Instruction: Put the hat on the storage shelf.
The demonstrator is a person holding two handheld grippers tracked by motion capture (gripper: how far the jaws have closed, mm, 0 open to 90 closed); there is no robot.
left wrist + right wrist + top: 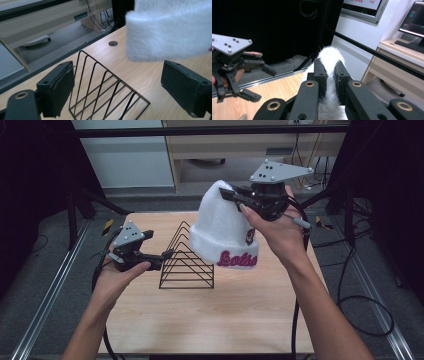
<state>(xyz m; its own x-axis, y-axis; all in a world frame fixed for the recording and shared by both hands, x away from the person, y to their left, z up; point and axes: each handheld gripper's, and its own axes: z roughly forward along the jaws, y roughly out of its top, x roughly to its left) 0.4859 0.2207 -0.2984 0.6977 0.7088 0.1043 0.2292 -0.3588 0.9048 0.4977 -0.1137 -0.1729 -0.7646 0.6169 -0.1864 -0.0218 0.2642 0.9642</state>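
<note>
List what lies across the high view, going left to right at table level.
left gripper → black wire rack → white fuzzy beanie → right gripper, clamped on the beanie's top.

- High view sits above the person's side, looking forward and down over the whole wooden table point(210, 320).
- Left gripper view rides low, facing across the table, right up close to the black wire rack point(105, 97) and the white beanie point(170, 30).
- Right gripper view looks along its jaws, very close on the beanie's top; the left gripper point(259, 96) shows farther off.
- All three share the beanie.
</note>
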